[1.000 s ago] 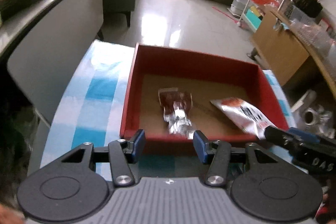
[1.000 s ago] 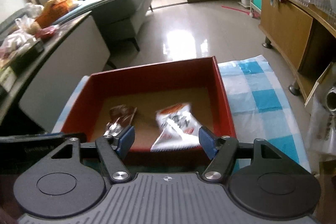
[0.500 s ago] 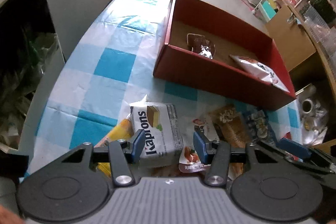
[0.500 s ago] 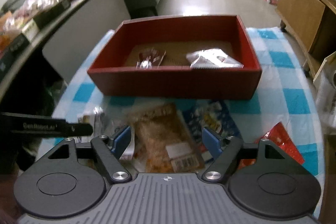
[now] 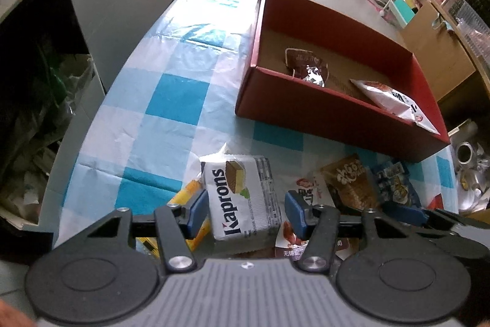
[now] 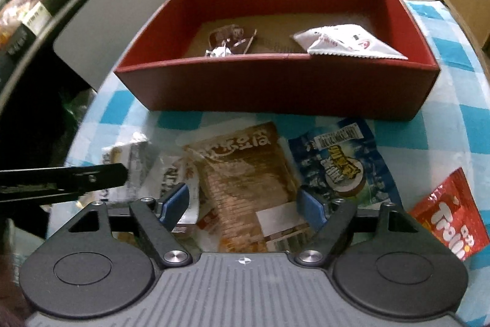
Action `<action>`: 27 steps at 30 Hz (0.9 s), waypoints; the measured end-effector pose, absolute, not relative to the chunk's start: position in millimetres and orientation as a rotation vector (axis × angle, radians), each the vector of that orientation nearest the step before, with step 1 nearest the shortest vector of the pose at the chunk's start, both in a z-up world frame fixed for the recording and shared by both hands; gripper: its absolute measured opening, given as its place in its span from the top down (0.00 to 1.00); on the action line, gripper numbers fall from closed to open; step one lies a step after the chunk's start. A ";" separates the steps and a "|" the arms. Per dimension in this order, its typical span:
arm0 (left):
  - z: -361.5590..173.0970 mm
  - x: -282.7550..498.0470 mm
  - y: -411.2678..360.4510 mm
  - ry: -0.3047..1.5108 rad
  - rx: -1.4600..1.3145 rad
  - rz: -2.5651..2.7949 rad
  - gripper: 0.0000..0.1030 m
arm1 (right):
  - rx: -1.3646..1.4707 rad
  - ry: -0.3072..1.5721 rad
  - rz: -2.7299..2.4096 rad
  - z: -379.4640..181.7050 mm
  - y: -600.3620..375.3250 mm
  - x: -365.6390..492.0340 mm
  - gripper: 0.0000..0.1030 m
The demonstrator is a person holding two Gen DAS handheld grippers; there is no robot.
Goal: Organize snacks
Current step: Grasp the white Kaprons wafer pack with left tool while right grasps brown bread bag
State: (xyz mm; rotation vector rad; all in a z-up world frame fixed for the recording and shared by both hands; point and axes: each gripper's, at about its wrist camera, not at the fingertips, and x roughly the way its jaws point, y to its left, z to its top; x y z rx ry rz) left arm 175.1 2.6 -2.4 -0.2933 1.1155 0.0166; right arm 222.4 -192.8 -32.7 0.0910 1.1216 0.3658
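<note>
Readable writing: we log a white wafer pack (image 5: pixel 245 198) marked "Kaprons" and a red bag (image 6: pixel 450 219) marked "Trolli". The brown pack (image 6: pixel 245 183) and blue pack (image 6: pixel 337 164) carry print we cannot read; a further packet (image 5: pixel 301 195) shows Chinese characters, mostly covered.

Location: all of these lie on the blue-checked tablecloth (image 5: pixel 171 100), in front of the red box (image 6: pixel 275 88). Inside the box we count a dark crumpled wrapper (image 5: pixel 306 66) and a white packet (image 6: pixel 346 45).

Left gripper (image 5: pixel 246 213): jaws released, having just widened, with the wafer pack between them; a gap shows at the right pad, and we cannot tell contact at the left.

Right gripper (image 6: pixel 245 204): jaws released, having just been opening, the brown pack between and apart from both pads.

Partly hidden: a yellow pack (image 5: pixel 186 195) under the wafer pack.

View differences: only the right wrist view shows the red bag; there the wafer pack is blurred behind the left gripper's finger. Only the left wrist view shows the yellow pack.
</note>
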 end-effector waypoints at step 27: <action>5.2 174.4 11.2 1.119 -0.330 -0.033 0.48 | 0.197 1.180 0.380 -35.0 -210.6 207.0 0.38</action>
